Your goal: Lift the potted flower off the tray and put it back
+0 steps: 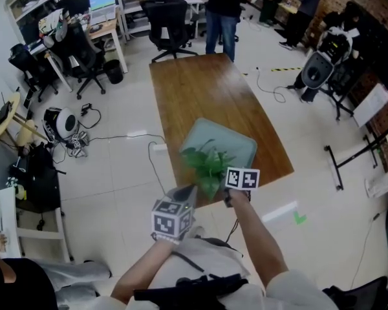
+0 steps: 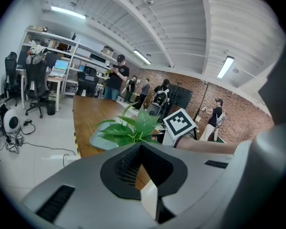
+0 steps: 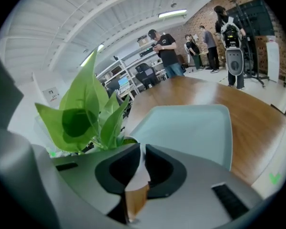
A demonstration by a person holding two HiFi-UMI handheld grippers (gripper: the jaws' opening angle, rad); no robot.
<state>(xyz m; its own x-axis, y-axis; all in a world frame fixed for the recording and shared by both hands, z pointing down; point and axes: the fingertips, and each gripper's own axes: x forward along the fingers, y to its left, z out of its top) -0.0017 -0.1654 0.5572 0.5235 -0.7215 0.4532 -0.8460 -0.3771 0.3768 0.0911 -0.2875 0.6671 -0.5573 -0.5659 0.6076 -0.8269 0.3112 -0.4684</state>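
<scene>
The potted flower (image 1: 207, 163) has broad green leaves and stands at the near edge of the pale green tray (image 1: 231, 141) on the wooden table (image 1: 200, 89). My right gripper (image 1: 225, 187) is shut on the pot's thin white rim. In the right gripper view that rim shows between the pads of the right gripper (image 3: 142, 149), with the leaves (image 3: 86, 113) to the left and the tray (image 3: 195, 128) ahead. The pot's body is hidden, so whether it touches the tray I cannot tell. My left gripper (image 1: 186, 192) hovers at the table's near edge, tips together on nothing (image 2: 143, 147), facing the plant (image 2: 133, 128).
The table stretches away beyond the tray. At its far end stand a person (image 1: 223, 5) and office chairs (image 1: 168, 24). A speaker on a stand (image 1: 317, 70) and cables lie on the floor to the right, desks and gear to the left.
</scene>
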